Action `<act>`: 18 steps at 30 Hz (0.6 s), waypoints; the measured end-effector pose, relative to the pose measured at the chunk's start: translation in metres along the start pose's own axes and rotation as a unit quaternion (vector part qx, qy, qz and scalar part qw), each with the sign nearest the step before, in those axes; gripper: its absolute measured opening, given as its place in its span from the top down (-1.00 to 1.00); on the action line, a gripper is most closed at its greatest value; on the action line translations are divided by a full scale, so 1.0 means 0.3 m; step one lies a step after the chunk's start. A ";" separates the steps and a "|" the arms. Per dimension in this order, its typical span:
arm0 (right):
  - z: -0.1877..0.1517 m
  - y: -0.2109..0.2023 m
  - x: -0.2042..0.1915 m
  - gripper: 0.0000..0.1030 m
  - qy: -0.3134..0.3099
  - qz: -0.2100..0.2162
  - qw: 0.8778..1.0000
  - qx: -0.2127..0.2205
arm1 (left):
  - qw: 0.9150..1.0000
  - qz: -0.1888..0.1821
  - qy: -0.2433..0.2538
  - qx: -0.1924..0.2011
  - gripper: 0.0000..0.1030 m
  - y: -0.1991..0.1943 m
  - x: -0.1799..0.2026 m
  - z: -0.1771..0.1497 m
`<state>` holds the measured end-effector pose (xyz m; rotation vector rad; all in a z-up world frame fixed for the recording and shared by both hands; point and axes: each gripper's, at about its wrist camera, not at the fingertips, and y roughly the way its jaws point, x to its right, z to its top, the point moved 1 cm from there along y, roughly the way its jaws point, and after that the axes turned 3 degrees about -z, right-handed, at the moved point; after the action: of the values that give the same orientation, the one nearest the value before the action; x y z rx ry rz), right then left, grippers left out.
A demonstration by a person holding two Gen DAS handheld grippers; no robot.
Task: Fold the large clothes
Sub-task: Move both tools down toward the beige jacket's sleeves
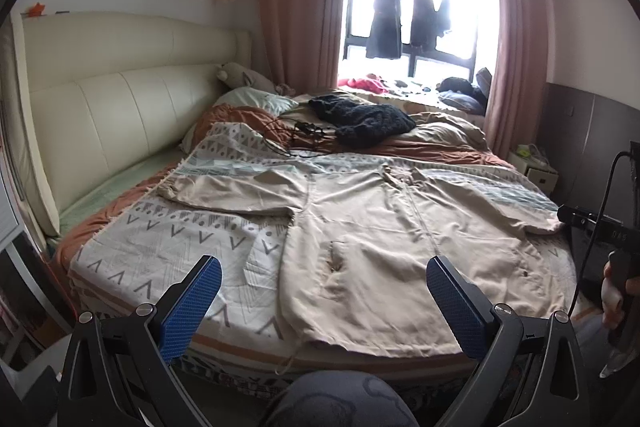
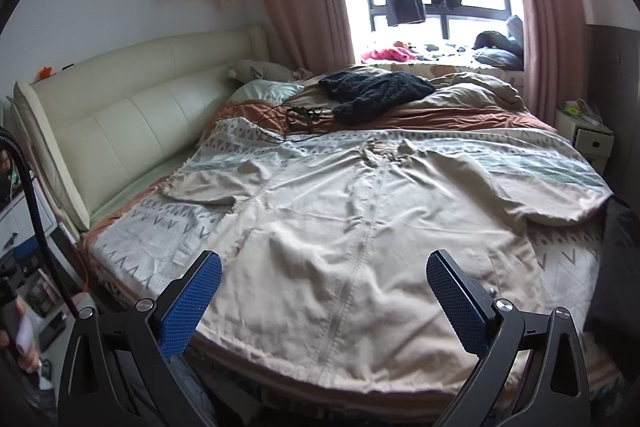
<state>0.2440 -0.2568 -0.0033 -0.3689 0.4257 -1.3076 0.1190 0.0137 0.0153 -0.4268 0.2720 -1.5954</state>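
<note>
the jacket [image 2: 360, 227] lies spread flat, front up, on the patterned blanket [image 1: 160, 247] on the bed, its hem at the near edge and its collar toward the black knit [image 1: 364, 123] beyond it. both sleeves lie out to the sides of the jacket and the zip runs down its middle. no fold shows yet, so the folding looks wholly ahead; only the spreading is done. the left claw [image 1: 324, 307] and the right claw [image 2: 324, 307] each hang wide apart above the jacket's hem, holding nothing, clear of the cloth.
</note>
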 end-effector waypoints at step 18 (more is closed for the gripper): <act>0.196 0.536 -0.030 -0.99 0.015 0.031 0.999 -0.039 | 0.996 0.060 -0.049 -0.041 -0.85 0.410 -0.272 0.149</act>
<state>0.4070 -0.2109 -0.0304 -0.3985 0.5118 -1.2395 0.2517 0.0895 -0.0053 -0.5404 0.2850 -1.4449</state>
